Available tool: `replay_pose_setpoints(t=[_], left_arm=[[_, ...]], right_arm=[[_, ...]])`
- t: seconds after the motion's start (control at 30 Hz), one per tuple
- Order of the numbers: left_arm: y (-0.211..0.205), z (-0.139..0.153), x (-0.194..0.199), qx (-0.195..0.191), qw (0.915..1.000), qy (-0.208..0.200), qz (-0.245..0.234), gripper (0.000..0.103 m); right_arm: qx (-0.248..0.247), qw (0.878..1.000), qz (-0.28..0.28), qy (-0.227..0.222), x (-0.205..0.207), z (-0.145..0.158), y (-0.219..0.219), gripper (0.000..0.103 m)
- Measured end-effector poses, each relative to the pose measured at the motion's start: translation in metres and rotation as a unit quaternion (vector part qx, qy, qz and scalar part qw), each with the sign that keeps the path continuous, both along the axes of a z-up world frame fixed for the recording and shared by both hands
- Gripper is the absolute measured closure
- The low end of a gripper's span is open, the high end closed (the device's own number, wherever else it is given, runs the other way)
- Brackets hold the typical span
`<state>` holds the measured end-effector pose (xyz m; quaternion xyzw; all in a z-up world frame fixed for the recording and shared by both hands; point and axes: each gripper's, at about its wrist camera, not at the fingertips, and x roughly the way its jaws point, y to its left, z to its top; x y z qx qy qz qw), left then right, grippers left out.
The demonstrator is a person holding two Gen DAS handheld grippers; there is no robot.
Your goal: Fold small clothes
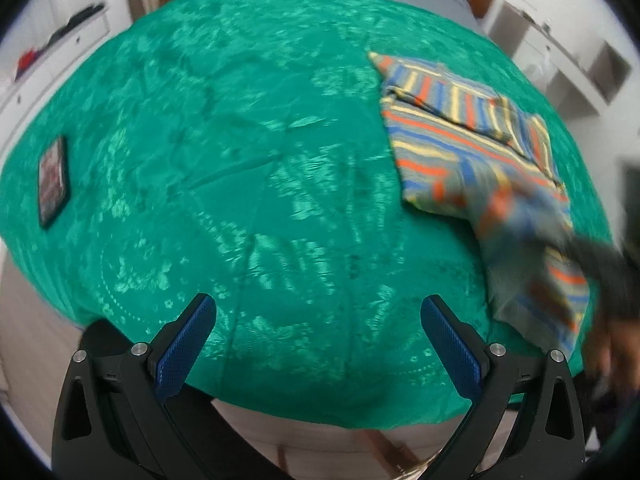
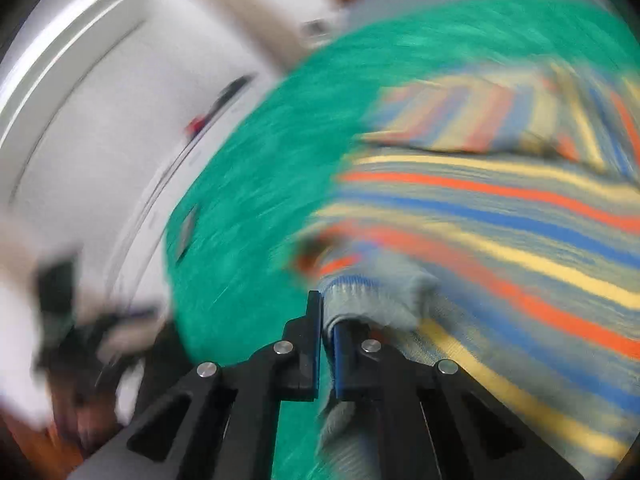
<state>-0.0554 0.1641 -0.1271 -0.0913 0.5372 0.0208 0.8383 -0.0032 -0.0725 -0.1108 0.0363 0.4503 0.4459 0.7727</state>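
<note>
Right wrist view: striped garment (image 2: 500,208) edge pinched in right tongs (image 2: 327,312).

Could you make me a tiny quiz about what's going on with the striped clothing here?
1. True or false: the left gripper holds the striped garment.
2. What are the right gripper's jaws shut on? A) the green cover B) an edge of the striped garment C) nothing
3. What dark flat thing lies on the green cover far from the garment?

Key: 1 false, its jaws stand open over the cover. 2 B. 3 a small dark card-like object; too blurred to name.
</note>
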Motion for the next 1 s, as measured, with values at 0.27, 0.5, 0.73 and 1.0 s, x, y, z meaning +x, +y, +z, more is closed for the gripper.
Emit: replay_pose_setpoints(t=[0.27, 0.5, 0.73, 1.0], left_arm=[[0.003, -0.045, 0.010, -0.080, 0.9959, 0.035, -0.023, 0.001], [-0.049, -0.078, -0.005, -0.070, 0.9891, 0.082, -0.100, 0.026], [-0.085, -0.084, 0.005, -0.035, 0.9894, 0.076, -0.119, 0.083], [-0.073, -0.037, -0.002, 0.002, 0.9875, 0.048, -0.150, 0.101]], right_arm=[[-0.136, 0.978, 0.154, -0.026, -0.127, -0.026, 0.022, 0.052], [-0.122, 0.976, -0.169, 0.071, -0.105, -0.015, -0.187, 0.052], [-0.099, 0.952, -0.250, 0.143, -0.091, -0.058, -0.247, 0.053], [-0.128, 0.954, -0.243, 0.123, -0.106, -0.025, -0.237, 0.097]])
